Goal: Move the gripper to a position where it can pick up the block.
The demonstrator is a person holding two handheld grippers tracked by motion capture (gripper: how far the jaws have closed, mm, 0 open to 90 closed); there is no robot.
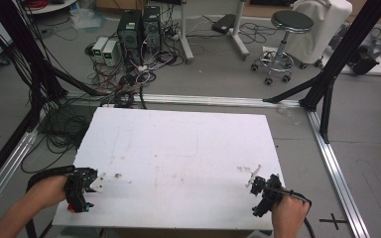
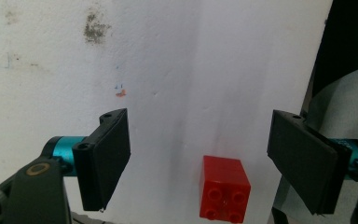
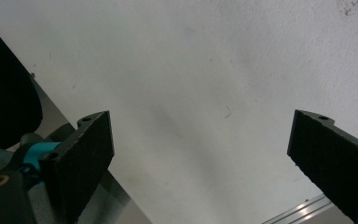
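Nearest the person, at the table's front left corner, the left gripper [image 2: 198,158] hangs just above the white table [image 1: 188,144] with its two black jaws spread wide and holding nothing. A small red toy building brick [image 2: 224,193] lies flat on the tabletop between those jaws, studs up, closer to the jaw that stands on the right of the left gripper view and touching neither. To grasp it well, the gripper should probably slide slightly toward that jaw's side so the brick sits centred, drop until the pads flank its flat side walls, then close squarely so it does not twist or skid.

At the front right corner, the right gripper [image 3: 200,163] is likewise spread and empty over bare tabletop, well apart from the brick.

Farther off, beyond the table, computer towers [image 1: 139,27], tangled cables and a round stool [image 1: 290,22] stand on the floor.
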